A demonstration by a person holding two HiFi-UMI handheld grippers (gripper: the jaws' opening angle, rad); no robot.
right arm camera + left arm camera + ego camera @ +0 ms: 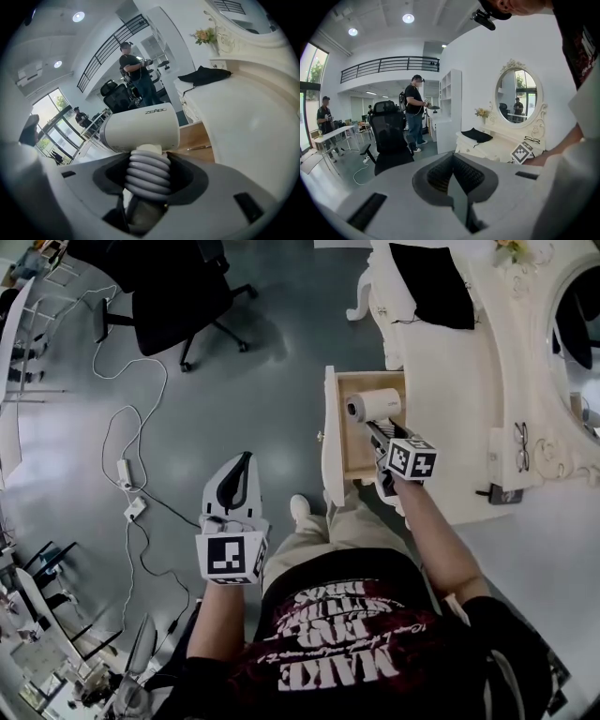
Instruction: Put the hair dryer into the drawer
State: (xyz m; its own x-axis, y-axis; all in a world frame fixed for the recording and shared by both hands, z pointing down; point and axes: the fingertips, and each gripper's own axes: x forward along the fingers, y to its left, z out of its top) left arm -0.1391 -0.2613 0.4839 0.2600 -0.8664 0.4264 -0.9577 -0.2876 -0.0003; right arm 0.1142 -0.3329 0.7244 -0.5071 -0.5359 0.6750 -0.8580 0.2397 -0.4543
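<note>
A white hair dryer (373, 406) with a grey ribbed handle hangs over the open wooden drawer (331, 427) of the cream dressing table (469, 399). My right gripper (377, 434) is shut on that handle. In the right gripper view the dryer's barrel (140, 129) lies crosswise just beyond the right gripper (147, 176), with the drawer's wooden bottom (194, 136) behind it. My left gripper (244, 465) hovers over the grey floor to the left of the drawer. Its jaws are shut with nothing in them. In its own view the left gripper (452, 176) points out into the room.
A black cloth (431, 282), glasses (521, 446) and an oval mirror (577, 315) are on the dressing table. A black office chair (178, 296) stands at the far left, with cables and a power strip (125, 474) on the floor. People stand far off (415, 110).
</note>
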